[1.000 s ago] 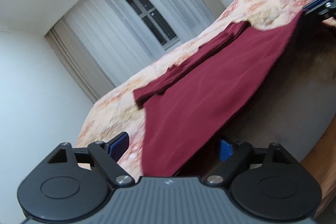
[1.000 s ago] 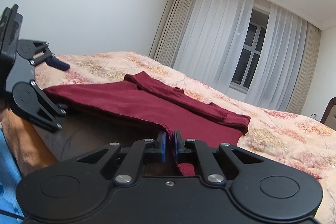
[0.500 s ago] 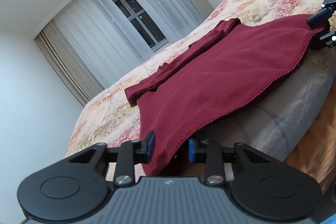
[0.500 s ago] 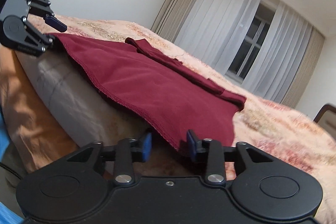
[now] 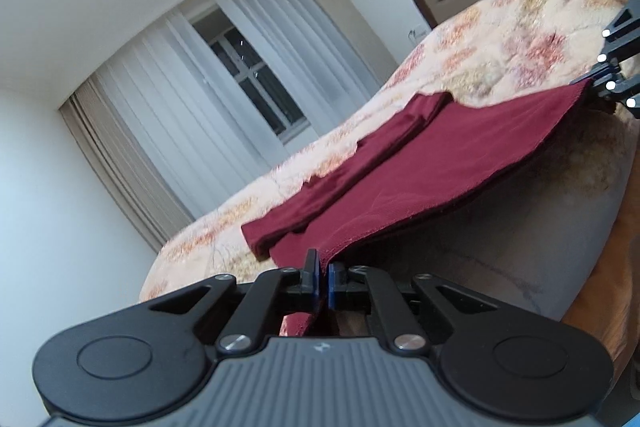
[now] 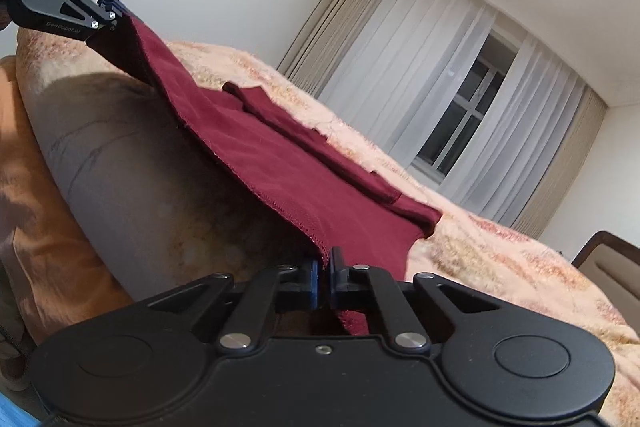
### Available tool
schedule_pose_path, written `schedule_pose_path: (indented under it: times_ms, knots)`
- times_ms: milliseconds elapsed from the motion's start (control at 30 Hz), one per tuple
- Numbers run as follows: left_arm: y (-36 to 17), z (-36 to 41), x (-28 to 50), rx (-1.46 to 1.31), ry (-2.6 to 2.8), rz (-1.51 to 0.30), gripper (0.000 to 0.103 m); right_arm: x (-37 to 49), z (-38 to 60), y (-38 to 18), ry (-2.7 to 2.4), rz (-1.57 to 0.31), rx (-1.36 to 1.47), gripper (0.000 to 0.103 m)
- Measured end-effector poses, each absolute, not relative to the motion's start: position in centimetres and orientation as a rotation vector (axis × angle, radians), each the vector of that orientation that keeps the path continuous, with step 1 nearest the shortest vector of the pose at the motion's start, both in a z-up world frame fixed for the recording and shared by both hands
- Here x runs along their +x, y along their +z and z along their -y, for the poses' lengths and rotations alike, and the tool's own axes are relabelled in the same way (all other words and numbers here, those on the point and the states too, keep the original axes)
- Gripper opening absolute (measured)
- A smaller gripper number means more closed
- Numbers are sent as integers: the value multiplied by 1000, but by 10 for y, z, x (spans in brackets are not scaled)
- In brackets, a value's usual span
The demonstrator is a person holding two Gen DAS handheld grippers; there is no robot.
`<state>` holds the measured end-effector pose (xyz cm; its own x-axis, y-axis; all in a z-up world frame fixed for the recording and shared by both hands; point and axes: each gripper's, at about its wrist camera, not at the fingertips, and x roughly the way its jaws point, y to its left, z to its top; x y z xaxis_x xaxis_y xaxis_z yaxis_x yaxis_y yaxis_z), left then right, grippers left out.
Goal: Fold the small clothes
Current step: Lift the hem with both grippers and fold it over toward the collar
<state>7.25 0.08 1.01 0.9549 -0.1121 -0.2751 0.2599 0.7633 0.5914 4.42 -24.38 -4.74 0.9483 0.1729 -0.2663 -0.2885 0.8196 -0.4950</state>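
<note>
**Both corners of the hem pinched**

We see the maroon garment [image 5: 432, 163] spread on the bed [image 5: 516, 39], its near hem lifted just off the mattress edge. Our left gripper [image 5: 323, 277] has just closed, pinching one hem corner; our right gripper [image 6: 324, 277] has just closed too, pinching the other. The folded sleeves [image 6: 320, 151] lie along the garment's far side, toward the curtained window [image 6: 452, 107].

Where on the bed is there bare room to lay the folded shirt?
Free: the bedspread between the shirt and the headboard, and the strip toward the curtains. Crowded: the near edge, where both grippers pinch the hem.
</note>
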Motion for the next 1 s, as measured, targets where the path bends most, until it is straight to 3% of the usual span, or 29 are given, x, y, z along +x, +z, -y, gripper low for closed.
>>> schedule_pose_path:
  times_ms: [467, 767, 1000]
  knots:
    - [25, 7, 5, 695, -278, -161, 2, -3, 262, -14, 277, -171, -590, 3]
    - [60, -9, -59, 668, -378, -250, 2, -65, 288, 35, 427, -336, -497, 3]
    - [92, -21, -28, 465, -424, -330, 3, -43, 300, 61, 506, -388, -398, 3]
